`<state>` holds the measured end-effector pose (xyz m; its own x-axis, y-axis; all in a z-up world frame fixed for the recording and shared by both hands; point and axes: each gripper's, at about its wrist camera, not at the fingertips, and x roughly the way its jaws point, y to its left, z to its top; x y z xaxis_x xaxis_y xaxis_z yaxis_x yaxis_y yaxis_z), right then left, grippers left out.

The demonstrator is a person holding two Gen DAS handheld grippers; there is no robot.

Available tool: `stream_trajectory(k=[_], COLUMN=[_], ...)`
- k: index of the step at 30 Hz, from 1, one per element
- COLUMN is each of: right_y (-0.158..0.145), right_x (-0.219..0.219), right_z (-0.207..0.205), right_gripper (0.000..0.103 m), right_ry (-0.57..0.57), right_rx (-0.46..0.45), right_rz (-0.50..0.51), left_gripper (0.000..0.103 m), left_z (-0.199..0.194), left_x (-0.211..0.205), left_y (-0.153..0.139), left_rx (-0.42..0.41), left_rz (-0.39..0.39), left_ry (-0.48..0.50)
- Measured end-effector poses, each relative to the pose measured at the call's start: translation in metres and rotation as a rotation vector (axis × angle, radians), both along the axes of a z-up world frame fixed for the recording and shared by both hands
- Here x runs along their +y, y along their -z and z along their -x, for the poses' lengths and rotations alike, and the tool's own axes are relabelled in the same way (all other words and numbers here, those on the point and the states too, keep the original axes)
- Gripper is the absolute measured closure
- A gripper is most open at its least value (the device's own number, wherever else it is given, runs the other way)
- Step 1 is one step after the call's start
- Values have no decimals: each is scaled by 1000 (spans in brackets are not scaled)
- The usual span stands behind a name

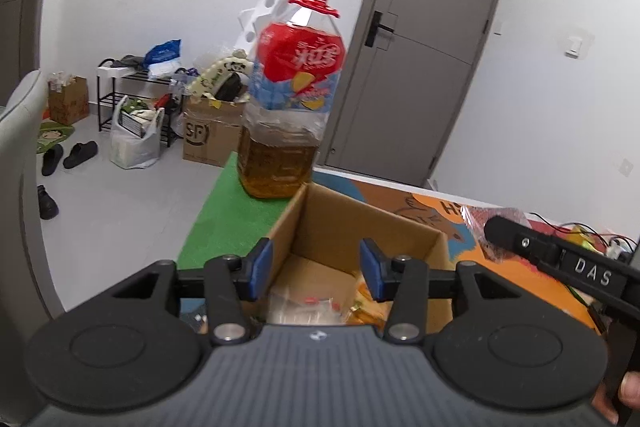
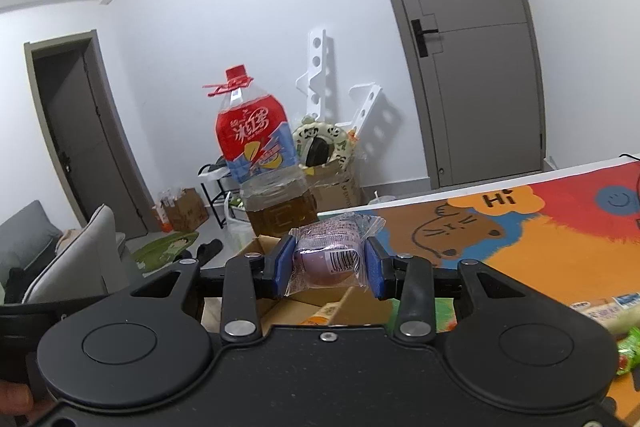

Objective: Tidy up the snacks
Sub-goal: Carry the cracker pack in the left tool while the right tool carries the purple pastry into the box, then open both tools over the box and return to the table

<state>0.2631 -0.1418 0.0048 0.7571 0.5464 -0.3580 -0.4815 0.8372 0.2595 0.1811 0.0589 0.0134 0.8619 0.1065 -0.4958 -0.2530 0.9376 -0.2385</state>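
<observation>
The right claw [image 2: 328, 267] was clenched on a wrapped snack [image 2: 328, 259], a round purplish piece in clear crinkled film with a barcode label, pinched between its blue pads [image 2: 283, 267]. It hung just above the near edge of an open cardboard box [image 2: 256, 247]. Beyond that claw stood a large bottle [image 2: 260, 163] with a red cap and amber liquid in its lower part.

The left claw [image 1: 316, 269] was released, its pads apart and holding nothing, poised over the same cardboard box [image 1: 360, 227]. Below it, inside the box, lay a few packets [image 1: 316, 307], blurred and hard to make out. To its right the right claw's finger [image 1: 520, 239] showed with the snack's wrapper against the colourful mat on the surface [image 1: 400, 199].
</observation>
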Motion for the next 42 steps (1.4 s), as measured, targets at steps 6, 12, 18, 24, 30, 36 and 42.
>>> stream_trajectory(k=[6, 12, 18, 24, 30, 36, 42], right_y=[-2, -4, -7, -9, -16, -16, -12], right_x=[15, 32, 47, 51, 28, 4, -15], right_z=[-10, -18, -24, -24, -17, -13, -4], right_gripper=[65, 64, 64, 34, 11, 4, 0], right_ry=[-26, -63, -100, -94, -31, 46, 68], right_rx=[16, 38, 55, 56, 35, 49, 72], right_rz=[24, 41, 36, 35, 34, 65, 88], left_gripper=[56, 56, 56, 49, 30, 23, 19], left_z=[-4, -6, -5, -4, -2, 0, 2], left_x=[14, 23, 35, 40, 31, 17, 4], left_y=[-6, -10, -9, -11, -13, -15, -15], left_rx=[-1, 9, 27, 37, 28, 30, 32], left_rz=[21, 26, 39, 40, 33, 21, 13], left_ry=[-20, -17, -41, -36, -25, 12, 43])
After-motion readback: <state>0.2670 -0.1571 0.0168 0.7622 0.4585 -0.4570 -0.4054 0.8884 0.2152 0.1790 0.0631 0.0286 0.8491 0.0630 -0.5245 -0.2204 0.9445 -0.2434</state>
